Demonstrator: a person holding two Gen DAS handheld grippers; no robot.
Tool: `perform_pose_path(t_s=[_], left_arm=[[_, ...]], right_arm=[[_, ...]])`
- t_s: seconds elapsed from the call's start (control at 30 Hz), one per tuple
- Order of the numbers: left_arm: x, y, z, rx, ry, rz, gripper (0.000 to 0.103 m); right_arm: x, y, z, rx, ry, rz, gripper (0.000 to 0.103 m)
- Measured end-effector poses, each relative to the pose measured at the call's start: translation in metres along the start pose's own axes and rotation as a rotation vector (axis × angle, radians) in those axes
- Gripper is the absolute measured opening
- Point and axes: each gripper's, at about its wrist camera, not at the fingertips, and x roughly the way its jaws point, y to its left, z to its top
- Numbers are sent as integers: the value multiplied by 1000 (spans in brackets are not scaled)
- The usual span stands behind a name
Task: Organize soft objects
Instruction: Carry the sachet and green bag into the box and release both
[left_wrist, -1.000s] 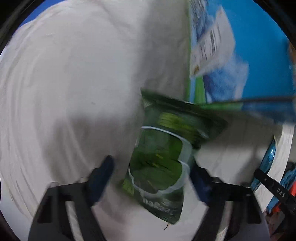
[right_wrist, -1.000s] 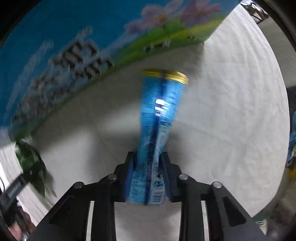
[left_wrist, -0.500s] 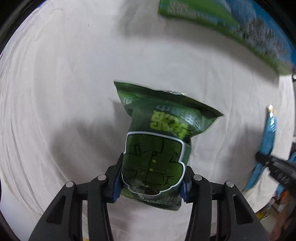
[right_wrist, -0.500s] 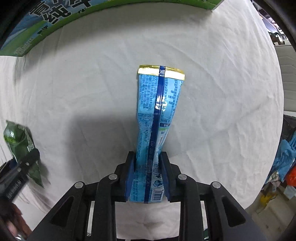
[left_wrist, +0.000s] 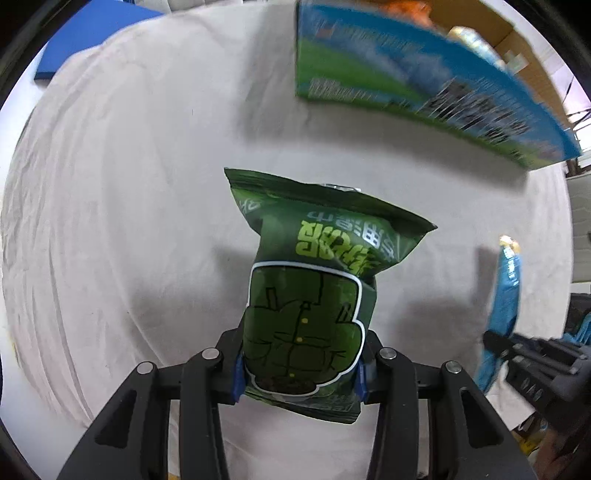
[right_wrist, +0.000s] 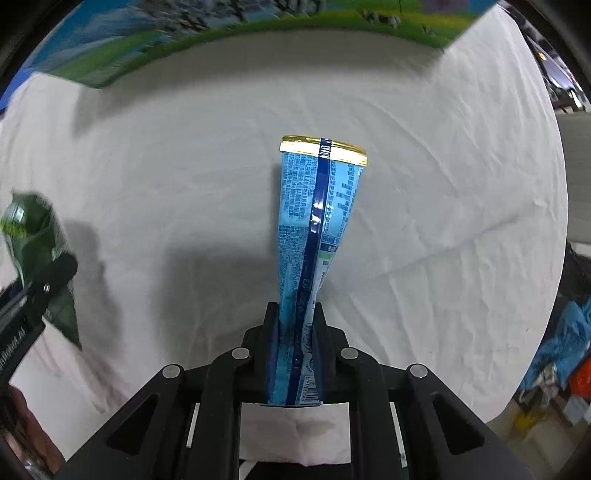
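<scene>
My left gripper (left_wrist: 299, 365) is shut on a green snack bag (left_wrist: 314, 280) and holds it above the white cloth. My right gripper (right_wrist: 295, 339) is shut on a blue snack bag (right_wrist: 317, 229) with a gold top seal, held up over the cloth. The blue bag also shows at the right edge of the left wrist view (left_wrist: 506, 295). The green bag shows at the left edge of the right wrist view (right_wrist: 33, 236).
A white cloth (right_wrist: 147, 184) covers the table. A large blue and green printed carton (left_wrist: 424, 85) stands at the back, its open top holding other packets; it also shows in the right wrist view (right_wrist: 221, 33). A blue board (left_wrist: 92, 40) lies at far left.
Both grippers have risen and tilted back with their bags. The carton has moved back into view ahead of both. The left gripper, open a second ago, closed on the green bag.
</scene>
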Motion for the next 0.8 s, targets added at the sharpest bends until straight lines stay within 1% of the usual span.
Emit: perform_pose_path(t_s=[0.13, 0.23, 0.3, 0.33, 0.4, 0.43, 0.47, 0.5, 0.63, 0.73, 0.77, 0.8], left_arm=[[-37, -16, 6, 17, -54, -25, 40], [-65, -18, 13, 28, -91, -52, 40], [-86, -20, 13, 46, -128, -72, 40], [-95, -24, 13, 55, -144, -87, 40], [-114, -35, 18, 71, -178, -115, 40], [-124, -38, 23, 80, -191, -126, 40], [-135, -40, 35, 89, -208, -143, 40], [-144, -41, 35, 91, -218, -156, 40], [-175, -49, 67, 115, -251, -208, 40], [-184, -55, 100, 118, -266, -219, 40], [-183, -59, 118, 119, -275, -213, 40], [-185, -58, 128, 119, -282, -206, 40]], right_arm=[[-24, -5, -11, -27, -36, 67, 16], [-47, -11, -15, -38, -73, 109, 16], [-71, -17, -16, -38, -113, 140, 16], [-79, -19, -16, -38, -126, 150, 16], [-107, -24, -11, -34, -172, 175, 16], [-120, -24, -7, -34, -191, 187, 16], [-134, -26, -3, -31, -214, 200, 16], [-151, -30, 2, -33, -239, 213, 16], [-194, -42, 23, -34, -296, 253, 16], [-223, -53, 50, -30, -339, 246, 16], [-231, -57, 59, -24, -355, 243, 16], [-239, -59, 73, -24, -370, 235, 16]])
